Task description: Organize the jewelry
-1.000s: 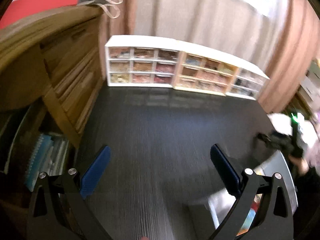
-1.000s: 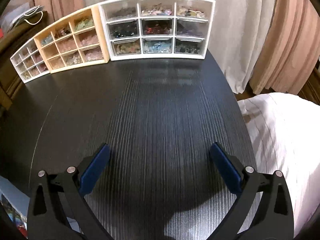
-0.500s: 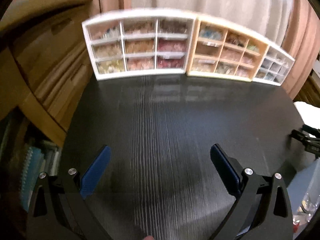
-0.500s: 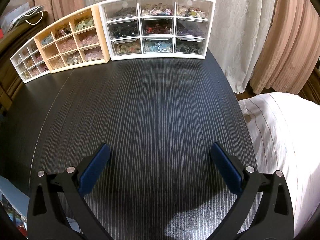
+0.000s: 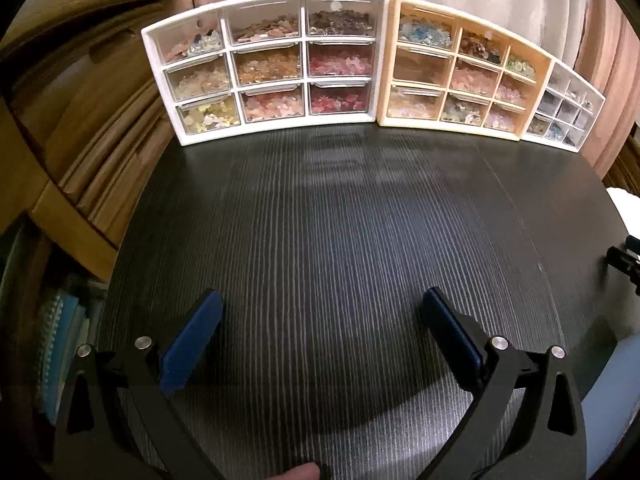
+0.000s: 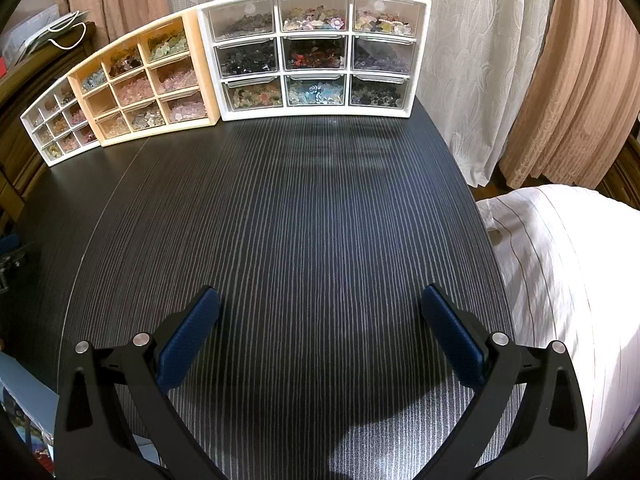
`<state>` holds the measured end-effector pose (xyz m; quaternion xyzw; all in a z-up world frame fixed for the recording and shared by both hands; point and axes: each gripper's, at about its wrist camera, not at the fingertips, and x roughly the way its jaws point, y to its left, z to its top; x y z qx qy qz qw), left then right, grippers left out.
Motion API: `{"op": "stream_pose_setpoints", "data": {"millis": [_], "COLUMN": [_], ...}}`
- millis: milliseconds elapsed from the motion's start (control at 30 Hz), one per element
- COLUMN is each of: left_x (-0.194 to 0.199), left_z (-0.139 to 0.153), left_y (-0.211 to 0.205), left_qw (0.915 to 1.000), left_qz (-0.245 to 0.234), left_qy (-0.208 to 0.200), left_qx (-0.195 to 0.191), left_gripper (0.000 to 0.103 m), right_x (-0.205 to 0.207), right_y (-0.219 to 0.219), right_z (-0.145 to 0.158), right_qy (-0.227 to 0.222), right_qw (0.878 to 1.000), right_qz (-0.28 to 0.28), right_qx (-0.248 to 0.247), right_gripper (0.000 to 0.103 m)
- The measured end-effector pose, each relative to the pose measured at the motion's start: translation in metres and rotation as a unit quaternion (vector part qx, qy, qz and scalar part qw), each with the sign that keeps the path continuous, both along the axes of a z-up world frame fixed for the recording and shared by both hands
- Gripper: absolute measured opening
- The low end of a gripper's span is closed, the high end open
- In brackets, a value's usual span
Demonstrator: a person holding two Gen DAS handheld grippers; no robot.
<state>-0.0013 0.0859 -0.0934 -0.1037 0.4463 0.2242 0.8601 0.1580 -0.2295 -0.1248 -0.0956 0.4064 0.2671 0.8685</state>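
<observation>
While right hand-held gripper holds steady, left hand-held gripper swings to face white drawer organizer (both jaws wide, empty); approach starting.

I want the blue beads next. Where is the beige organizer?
The beige organizer stands at the table's far edge, middle of three, between two white organizers; right of centre in the left wrist view.

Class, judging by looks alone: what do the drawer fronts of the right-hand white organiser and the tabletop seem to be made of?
Drawer fronts: apparently clear glossy plastic, since the beads show through. Tabletop: likely dark wood-grain laminate or veneer; fine pale stripes, soft sheen.
</observation>
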Motion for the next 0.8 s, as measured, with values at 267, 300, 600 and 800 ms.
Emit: {"op": "stream_pose_setpoints", "data": {"millis": [267,300,600,800], "left_x": [0.0004,0.0005,0.0013,0.0011], "left_z": [-0.0001,0.0000,-0.0001,-0.0004], "left_y": [0.0000,0.0007,0.0014,0.0016], "left_qw": [1.0000,1.0000,1.0000,1.0000], "left_qz": [0.001,0.003,0.004,0.004], "left_qy": [-0.001,-0.001,0.001,0.000], "left_qx": [-0.001,-0.001,0.001,0.001], "left_gripper": [0.100,0.100,0.100,0.100], "right_x": [-0.0003,-0.0003,0.0000,-0.0005], "right_y": [0.0000,-0.0003,0.0000,0.0001], "right_z": [-0.0001,0.0000,-0.0001,-0.0002], "right_qy": [0.000,0.000,0.000,-0.001], "right_qw": [1.000,1.000,1.000,1.000], "right_qz": [0.000,0.000,0.000,0.000], "right_qx": [0.000,0.000,0.000,0.000], "right_gripper": [0.097,0.097,0.097,0.097]}}
